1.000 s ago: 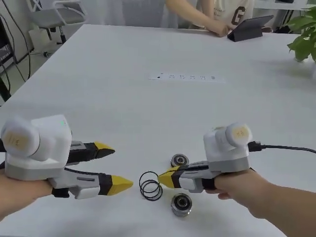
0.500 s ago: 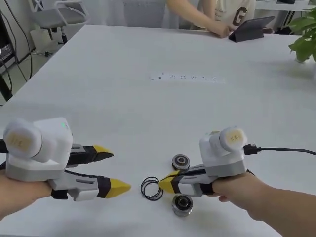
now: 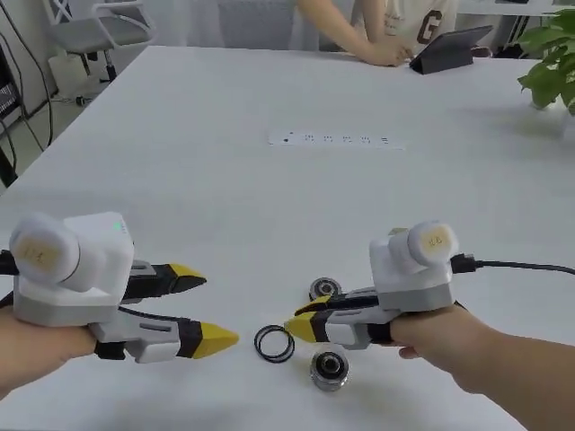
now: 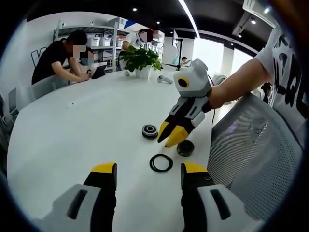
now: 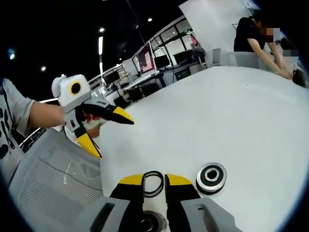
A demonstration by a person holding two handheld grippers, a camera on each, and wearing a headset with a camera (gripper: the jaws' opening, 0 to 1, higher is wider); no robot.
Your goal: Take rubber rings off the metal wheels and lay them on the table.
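Rubber rings settled flatter; shirt reads "G".

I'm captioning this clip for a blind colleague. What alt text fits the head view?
Two hand-held grippers point toward each other over a white table: the left gripper, jaws wide apart, and the right gripper, jaws barely apart, its tips near black rubber rings lying on the table. Two metal wheels sit beside the rings.
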